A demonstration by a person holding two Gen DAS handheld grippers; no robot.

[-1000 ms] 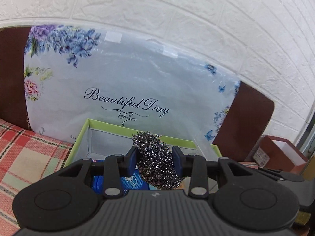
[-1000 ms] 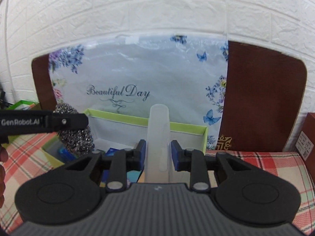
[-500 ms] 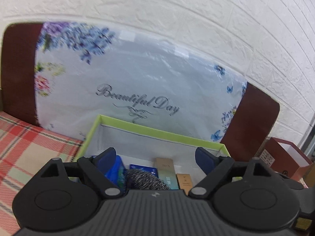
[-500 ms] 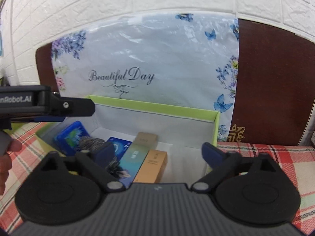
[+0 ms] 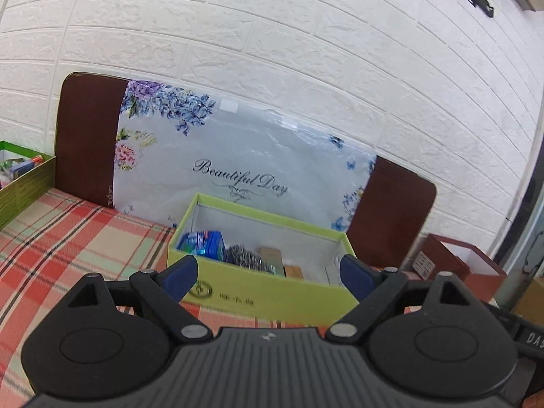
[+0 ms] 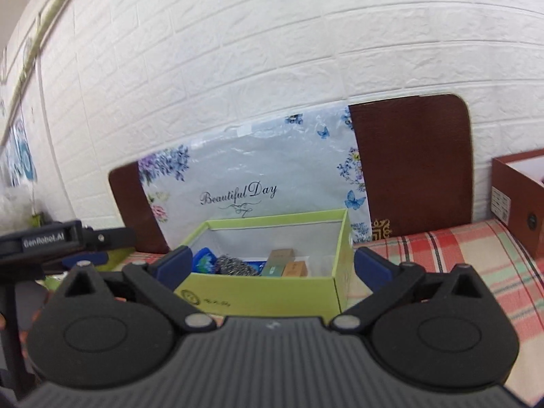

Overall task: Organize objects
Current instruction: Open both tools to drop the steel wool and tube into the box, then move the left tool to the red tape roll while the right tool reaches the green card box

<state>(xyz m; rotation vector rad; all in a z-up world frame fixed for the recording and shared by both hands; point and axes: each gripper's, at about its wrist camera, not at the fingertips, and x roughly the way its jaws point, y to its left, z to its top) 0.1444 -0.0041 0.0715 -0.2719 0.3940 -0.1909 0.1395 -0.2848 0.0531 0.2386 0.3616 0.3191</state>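
Lime-green box (image 5: 268, 294) standing open on the plaid-covered worktop (image 5: 68, 238), a round emblem and a short printed line on its front wall, too blurred to read. Inside the box: steel-wool scourer (image 5: 245, 257) near the left end, blue packet (image 5: 203, 242) just left of it, small green and tan cartons (image 6: 287, 263) to its right, possibly a clear plastic piece at the far right corner. Behind the box, leaning on the white brick wall, a floral sheet (image 5: 238, 156) lettered "Beautiful Day". Left tongs (image 5: 268, 270) spread wide, opening, nothing between the blue pads. Right tongs (image 6: 272, 265) spread fully, empty; "GenRobot.AI" legible on the left tool's side. Right of the box, a red-brown box (image 6: 516, 200).
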